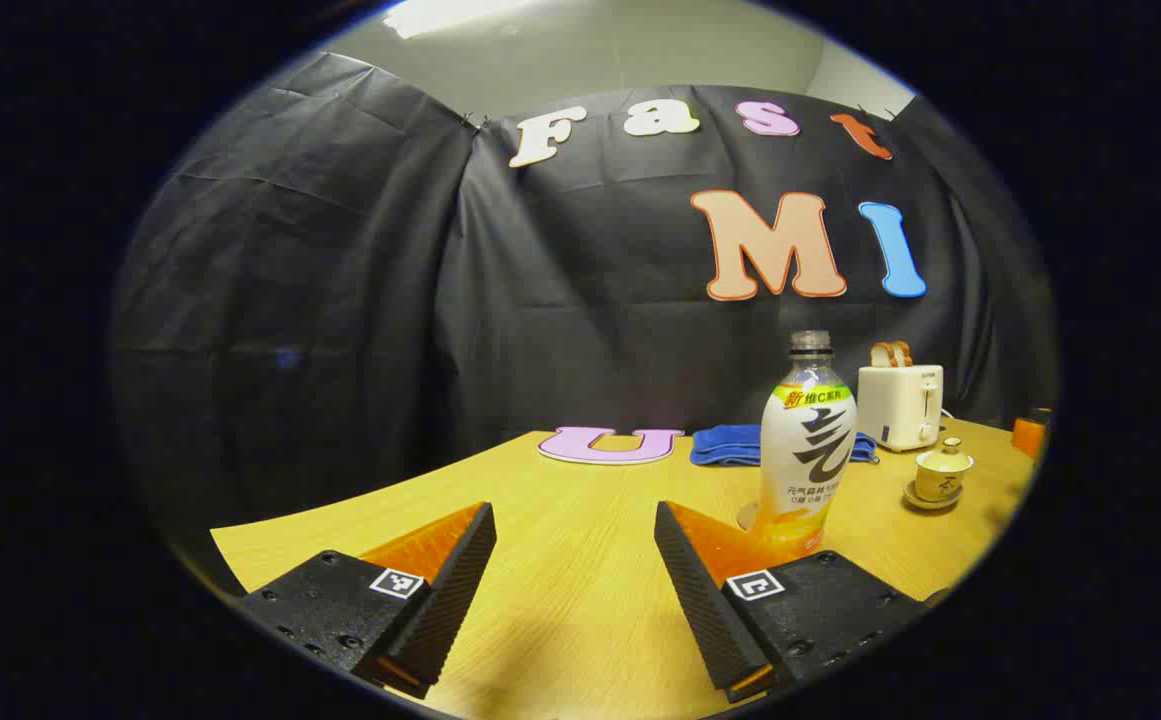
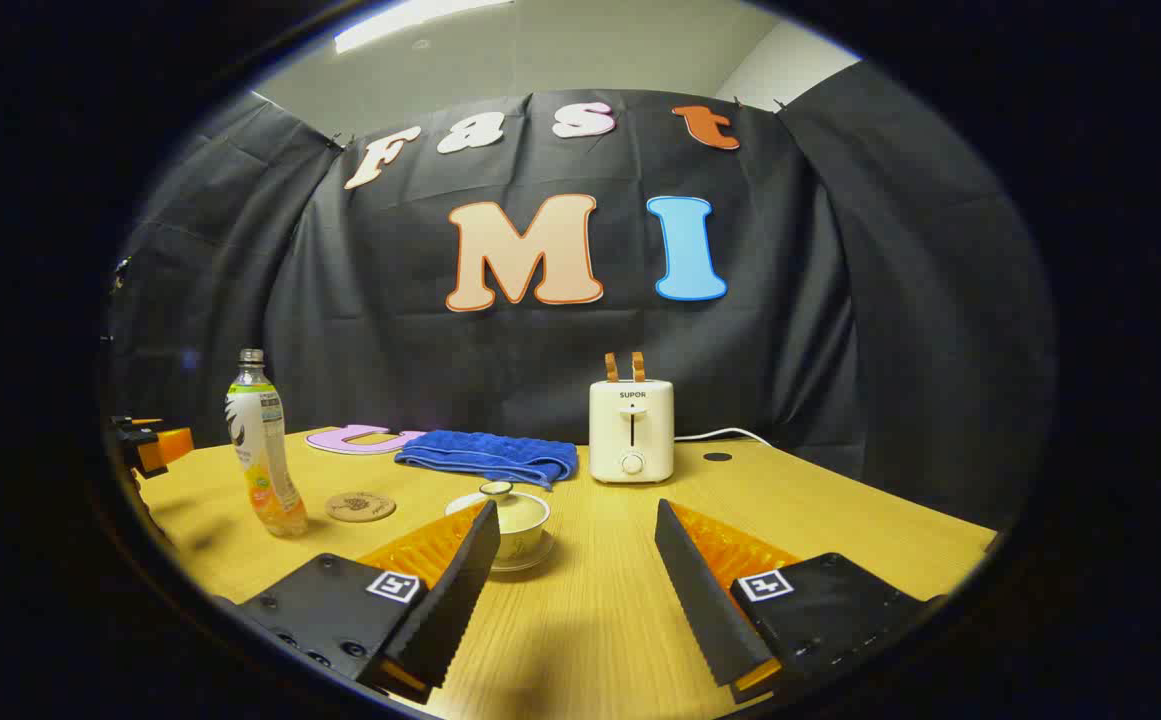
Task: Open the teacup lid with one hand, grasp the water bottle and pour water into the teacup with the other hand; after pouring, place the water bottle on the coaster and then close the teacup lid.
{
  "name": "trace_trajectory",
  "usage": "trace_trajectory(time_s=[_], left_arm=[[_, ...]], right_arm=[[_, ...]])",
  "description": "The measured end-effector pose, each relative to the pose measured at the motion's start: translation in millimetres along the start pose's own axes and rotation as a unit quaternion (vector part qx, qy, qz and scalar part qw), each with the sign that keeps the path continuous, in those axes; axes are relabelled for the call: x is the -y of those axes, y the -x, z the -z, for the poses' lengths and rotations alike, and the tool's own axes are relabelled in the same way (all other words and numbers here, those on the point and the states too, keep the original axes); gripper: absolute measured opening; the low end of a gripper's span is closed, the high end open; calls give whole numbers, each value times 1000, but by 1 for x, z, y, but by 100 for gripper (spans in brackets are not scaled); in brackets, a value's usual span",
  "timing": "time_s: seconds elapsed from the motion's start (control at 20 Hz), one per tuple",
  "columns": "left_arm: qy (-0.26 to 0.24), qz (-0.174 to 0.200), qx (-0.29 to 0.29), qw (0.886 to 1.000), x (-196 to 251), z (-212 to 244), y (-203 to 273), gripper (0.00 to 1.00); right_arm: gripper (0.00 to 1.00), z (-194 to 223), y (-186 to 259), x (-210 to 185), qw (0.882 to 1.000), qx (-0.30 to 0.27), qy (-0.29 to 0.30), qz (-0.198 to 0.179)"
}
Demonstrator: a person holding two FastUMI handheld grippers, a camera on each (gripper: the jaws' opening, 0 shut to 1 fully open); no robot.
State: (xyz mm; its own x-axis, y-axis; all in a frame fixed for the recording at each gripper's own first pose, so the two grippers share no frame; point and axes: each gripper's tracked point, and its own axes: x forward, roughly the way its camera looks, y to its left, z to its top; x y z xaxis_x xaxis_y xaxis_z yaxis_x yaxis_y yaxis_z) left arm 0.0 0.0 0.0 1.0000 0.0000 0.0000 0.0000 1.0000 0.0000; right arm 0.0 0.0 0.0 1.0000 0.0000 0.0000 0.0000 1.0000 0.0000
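Observation:
The water bottle [image 1: 808,445] stands upright on the wooden table, without a cap, just ahead and to the right of my open left gripper [image 1: 575,585]. A lidded teacup [image 1: 942,473] on its saucer sits farther right. In the right gripper view the teacup [image 2: 514,525] with its lid on stands just ahead of my open right gripper [image 2: 572,590], close behind its left finger. The round cork coaster [image 2: 360,506] lies between the bottle [image 2: 262,445] and the cup. Nothing is held between either pair of fingers. The left gripper [image 2: 152,444] shows at the far left edge.
A white toaster [image 2: 631,430] with toast in it stands at the back, its cord trailing right. A folded blue towel [image 2: 490,456] lies left of it, by the booth wall. The table's edge [image 2: 950,525] runs near on the right.

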Motion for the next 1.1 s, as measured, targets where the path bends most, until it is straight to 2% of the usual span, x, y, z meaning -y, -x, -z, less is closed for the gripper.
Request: trace_trajectory(time_s=[0.2,0.4,0.95,1.1], left_arm=[[-1,11,0,1000,6,3,-2,93],[0,36,1,999,16,4,-4,93],[0,28,2,1000,13,6,-6,93],[0,25,2,1000,12,5,-5,93]], right_arm=[[98,-1,0,2,1000,1,0,6],[98,-1,1,1,1000,1,0,1],[98,0,-2,-2,1000,-1,-1,-15],[98,1,-6,-12,999,-3,-1,-37]])
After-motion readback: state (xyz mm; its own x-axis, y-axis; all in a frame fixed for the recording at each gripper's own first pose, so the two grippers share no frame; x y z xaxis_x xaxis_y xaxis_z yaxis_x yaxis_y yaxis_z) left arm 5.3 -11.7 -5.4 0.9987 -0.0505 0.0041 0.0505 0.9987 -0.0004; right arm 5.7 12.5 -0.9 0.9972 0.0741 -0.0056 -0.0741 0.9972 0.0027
